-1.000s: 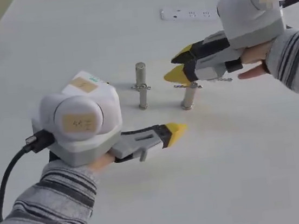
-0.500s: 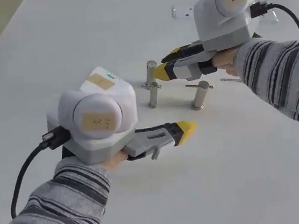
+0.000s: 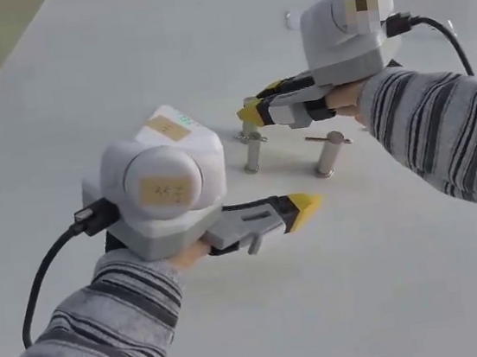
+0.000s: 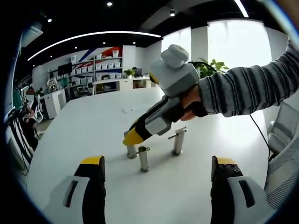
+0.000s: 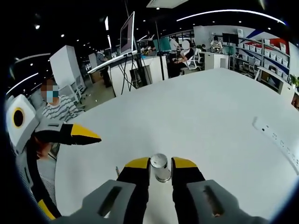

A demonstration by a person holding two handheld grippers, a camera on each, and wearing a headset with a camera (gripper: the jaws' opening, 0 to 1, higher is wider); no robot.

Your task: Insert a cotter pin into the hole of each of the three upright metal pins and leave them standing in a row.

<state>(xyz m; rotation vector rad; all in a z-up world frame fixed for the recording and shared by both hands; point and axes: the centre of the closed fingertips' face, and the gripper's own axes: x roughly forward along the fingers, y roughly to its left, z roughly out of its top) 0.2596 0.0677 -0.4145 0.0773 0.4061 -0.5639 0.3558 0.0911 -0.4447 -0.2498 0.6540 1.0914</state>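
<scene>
Three upright metal pins stand on the white table. The middle pin [image 3: 253, 152] [image 4: 143, 158] and the right pin [image 3: 329, 152] [image 4: 177, 142] each carry a cotter pin [image 3: 321, 140] through the top. The third pin [image 5: 160, 167] [image 4: 131, 150] stands behind them. My right gripper [image 5: 160, 169] [image 3: 252, 112] has its yellow fingers tight on either side of that pin's top. Nearer to me, my left gripper [image 4: 159, 167] [image 3: 305, 207] hangs open and holds nothing, pointing at the pins.
A white power strip [image 5: 275, 135] lies on the table beyond the pins. A black cable [image 3: 45, 272] trails from my left gripper. Bare white table [image 3: 390, 282] spreads around the pins. People sit at desks far behind.
My right gripper has swung left from above the right pin to the rear pin, its jaws closing in. The left gripper has stayed put.
</scene>
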